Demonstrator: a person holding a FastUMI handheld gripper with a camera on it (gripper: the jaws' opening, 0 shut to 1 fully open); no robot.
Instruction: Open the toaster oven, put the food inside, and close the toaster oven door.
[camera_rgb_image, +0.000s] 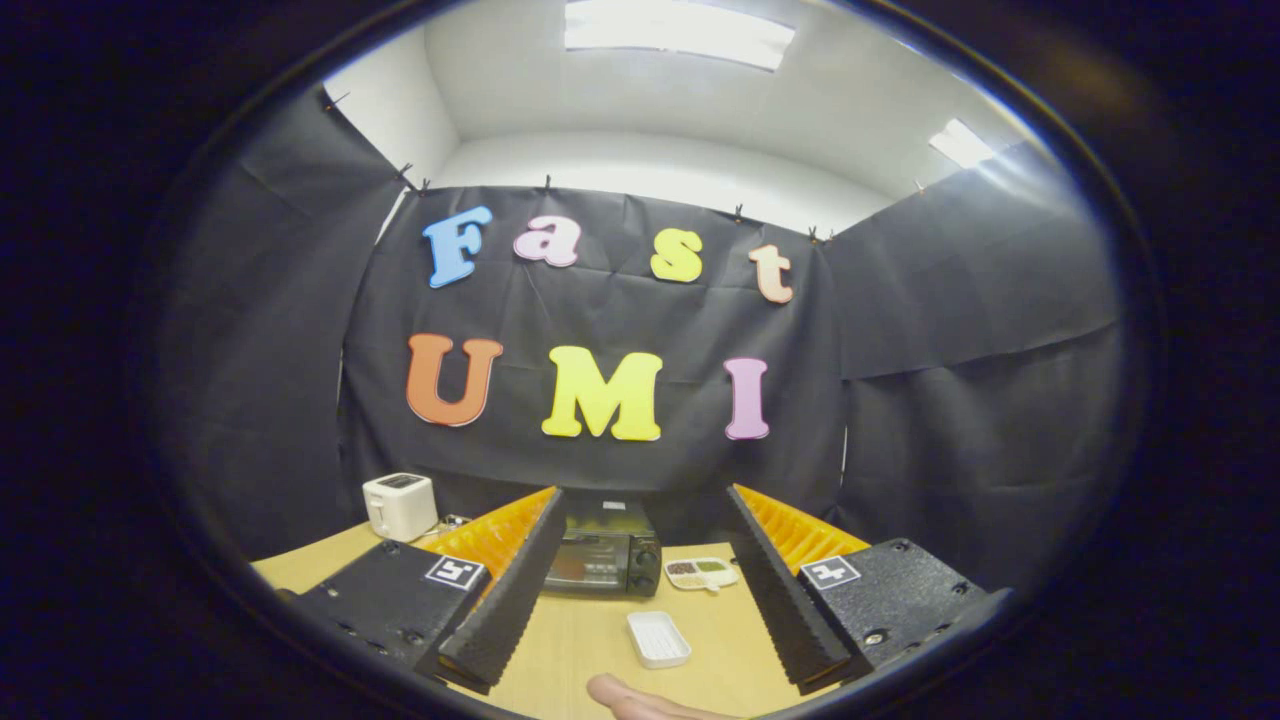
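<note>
Hovering over the wooden table (580, 640), my claw (642, 650) hangs released, fingers spread wide. Between and beyond them, around twelve o'clock, sits the toaster oven (603, 562), door closed and facing me. Its food tray (701, 573) lies beside it toward one o'clock.

Your gripper (640, 640) hangs above the near end of a table (580, 640), its fingers spread wide apart around nothing. Beyond them, at the table's far edge against the booth wall, sits the toaster oven (603, 558), door shut. Just right of it lies a divided dish of food (701, 572). Nearer you, between the fingers, lies an empty tray (658, 638). A pop-up toaster (399, 505) stands far left. A hand (640, 700) rests at the near edge.
</note>
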